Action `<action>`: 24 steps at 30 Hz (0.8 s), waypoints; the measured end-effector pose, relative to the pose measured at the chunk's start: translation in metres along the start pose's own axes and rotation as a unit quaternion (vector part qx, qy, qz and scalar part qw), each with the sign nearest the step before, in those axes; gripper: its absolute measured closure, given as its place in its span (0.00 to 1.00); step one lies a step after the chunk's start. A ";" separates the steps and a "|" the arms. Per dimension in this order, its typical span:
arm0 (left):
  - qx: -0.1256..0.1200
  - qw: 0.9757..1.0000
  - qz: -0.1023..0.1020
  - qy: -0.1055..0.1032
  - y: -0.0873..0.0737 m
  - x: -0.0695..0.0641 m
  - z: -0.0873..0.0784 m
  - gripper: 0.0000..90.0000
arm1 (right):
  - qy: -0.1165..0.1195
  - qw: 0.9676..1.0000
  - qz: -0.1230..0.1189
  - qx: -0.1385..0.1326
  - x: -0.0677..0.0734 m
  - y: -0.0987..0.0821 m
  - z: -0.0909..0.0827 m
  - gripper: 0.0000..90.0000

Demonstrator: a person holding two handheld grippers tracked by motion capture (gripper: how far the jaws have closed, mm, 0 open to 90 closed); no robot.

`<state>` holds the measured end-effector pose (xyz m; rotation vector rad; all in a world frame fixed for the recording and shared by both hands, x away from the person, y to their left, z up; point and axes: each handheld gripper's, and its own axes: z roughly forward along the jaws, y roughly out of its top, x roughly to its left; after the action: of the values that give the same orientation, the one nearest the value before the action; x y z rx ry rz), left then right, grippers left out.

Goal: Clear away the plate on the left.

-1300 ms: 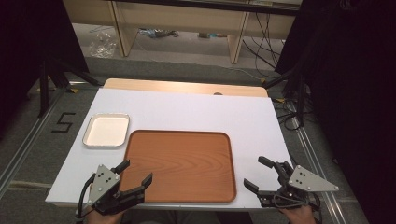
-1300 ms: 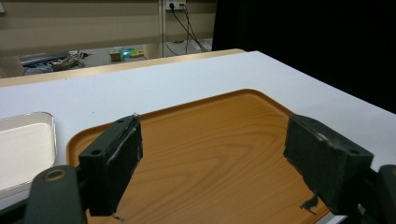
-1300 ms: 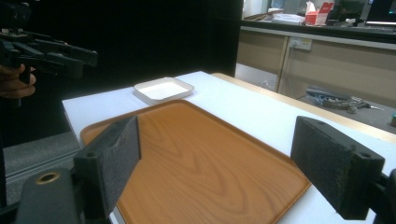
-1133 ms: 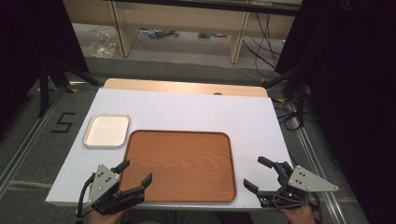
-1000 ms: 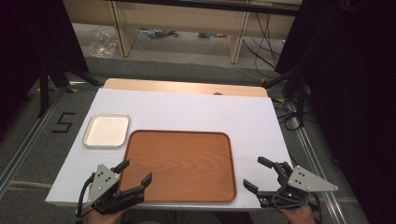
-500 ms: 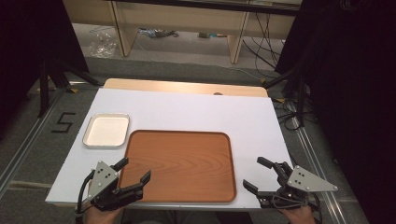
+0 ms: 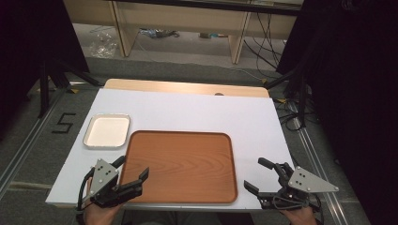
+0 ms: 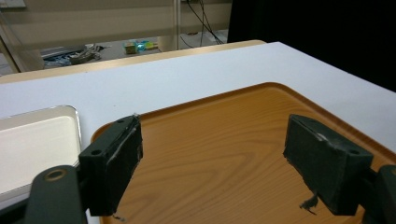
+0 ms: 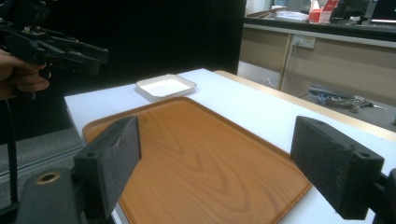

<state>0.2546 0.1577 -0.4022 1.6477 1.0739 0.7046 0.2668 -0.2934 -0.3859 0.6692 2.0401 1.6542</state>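
Note:
A brown wooden tray lies empty at the near middle of the white table. A small white dish sits empty just off its far left corner. My left gripper is open over the tray's near left corner, with nothing between its pads. My right gripper is open beside the tray's near right corner, also holding nothing. In the left gripper view the gripper frames the tray, with the dish to the left. In the right gripper view the gripper faces the tray and the dish.
The table's far edge shows a wooden strip. Behind it stand shelves, and cables lie on the floor to the right. In the right gripper view the left gripper and its hand are at the top left.
The left gripper has drifted slightly towards the near left. The right gripper, tray and dish have stayed where they were.

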 end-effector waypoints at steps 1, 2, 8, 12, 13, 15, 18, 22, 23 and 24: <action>0.001 1.000 0.003 0.001 0.000 0.000 0.000 0.21 | 0.000 1.000 0.009 0.008 0.001 0.000 0.000 0.19; 0.001 1.000 0.009 0.003 0.000 0.000 0.001 0.21 | 0.002 1.000 0.008 0.015 0.001 0.000 -0.001 0.19; 0.015 1.000 0.010 -0.002 0.001 -0.002 0.009 0.21 | 0.000 1.000 -0.003 0.009 0.000 0.000 0.000 0.19; 0.020 1.000 0.002 0.000 0.002 0.003 0.016 0.21 | -0.001 1.000 -0.002 0.009 0.000 0.000 0.000 0.19; 0.021 1.000 0.003 0.005 0.002 0.007 0.020 0.21 | 0.001 1.000 -0.003 0.007 0.000 0.000 0.000 0.19; 0.026 1.000 0.010 0.014 0.002 0.011 0.025 0.21 | -0.001 1.000 0.008 0.007 0.001 0.000 0.000 0.19; 0.035 0.999 0.014 0.018 0.001 0.015 0.030 0.21 | 0.000 1.000 -0.004 0.008 0.000 0.000 0.000 0.19; 0.046 0.998 0.015 0.028 0.000 0.023 0.039 0.22 | -0.002 1.000 0.000 0.002 0.000 0.000 0.000 0.19; 0.048 0.998 0.013 0.033 -0.001 0.026 0.042 0.22 | 0.003 1.000 -0.003 0.010 0.000 0.000 0.000 0.19; 0.048 0.998 0.013 0.033 -0.001 0.026 0.042 0.22 | 0.003 1.000 -0.003 0.010 0.000 0.000 0.000 0.19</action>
<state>0.3011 0.1635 -0.4175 1.7343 1.1510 0.7394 0.2668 -0.2936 -0.3862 0.6655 2.0631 1.6355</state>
